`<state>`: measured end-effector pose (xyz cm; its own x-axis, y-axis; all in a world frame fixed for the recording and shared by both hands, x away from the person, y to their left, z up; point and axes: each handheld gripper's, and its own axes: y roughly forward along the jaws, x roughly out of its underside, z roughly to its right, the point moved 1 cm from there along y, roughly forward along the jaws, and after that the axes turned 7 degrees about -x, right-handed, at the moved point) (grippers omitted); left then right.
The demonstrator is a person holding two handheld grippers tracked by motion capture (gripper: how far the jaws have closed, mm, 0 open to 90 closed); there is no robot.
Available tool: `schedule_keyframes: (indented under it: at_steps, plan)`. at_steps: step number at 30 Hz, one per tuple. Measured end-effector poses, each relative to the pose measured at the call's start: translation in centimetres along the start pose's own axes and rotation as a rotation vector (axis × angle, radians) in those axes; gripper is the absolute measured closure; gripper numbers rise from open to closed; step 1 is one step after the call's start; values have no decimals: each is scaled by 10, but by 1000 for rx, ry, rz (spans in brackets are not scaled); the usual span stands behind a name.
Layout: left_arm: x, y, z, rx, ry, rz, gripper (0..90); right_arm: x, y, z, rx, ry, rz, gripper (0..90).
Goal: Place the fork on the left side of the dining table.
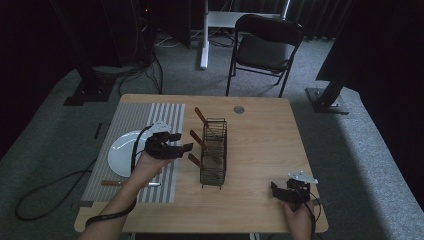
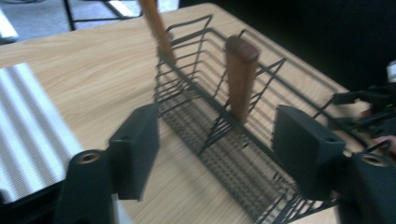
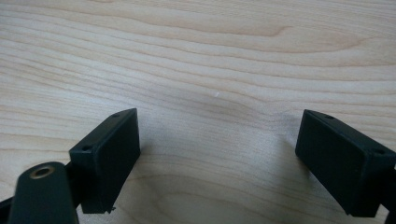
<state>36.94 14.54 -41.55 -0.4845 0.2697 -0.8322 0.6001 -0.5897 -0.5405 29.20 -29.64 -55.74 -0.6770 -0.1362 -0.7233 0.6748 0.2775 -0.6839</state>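
Note:
A black wire basket [image 1: 224,150] stands upright in the middle of the wooden table [image 1: 260,145]. Three wooden handles lean out of its left side: a far handle [image 1: 201,116], a middle handle [image 1: 196,139] and a near handle [image 1: 194,160]. My left gripper [image 1: 182,141] hovers just left of the basket, open, pointing at it. In the left gripper view its jaws stand apart around empty air [image 2: 215,149], and beyond them one wooden handle [image 2: 241,79] rises from the basket [image 2: 233,158]. My right gripper [image 1: 276,189] rests open at the table's near right, over bare wood [image 3: 219,158].
A white plate [image 1: 119,152] lies on a grey striped placemat [image 1: 130,117] at the left. A wooden-handled knife [image 1: 130,183] lies near the mat's front edge. A black folding chair [image 1: 265,45] stands beyond the table. A round cable hole [image 1: 239,109] sits near the far edge.

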Motion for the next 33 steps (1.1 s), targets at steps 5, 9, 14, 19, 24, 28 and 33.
schedule_keyframes:
  at_steps: [5, 9, 14, 19, 24, 28, 33]
  plan:
    - [-7, 4, 3, 32, -9, 10, 365, 0, 0, 0, 0, 0, 0, 134]
    - [-10, 9, 6, 41, -11, -3, 442, 0, 0, 0, 0, 0, 0, 134]
    - [-12, 17, 9, 41, -6, -33, 515, 0, 0, 0, 0, 0, 0, 135]
    - [-11, 24, 8, 55, -37, -44, 586, 0, 0, 0, 0, 0, 0, 134]
    - [-9, 29, 3, 85, -116, -27, 703, 0, 0, 0, 0, 1, 0, 135]
    - [-10, 30, 6, 79, -109, -14, 743, 0, 0, 0, 0, 1, 0, 134]
    - [-10, 30, 6, 84, -128, -13, 752, 0, 0, 0, 0, 1, 0, 135]
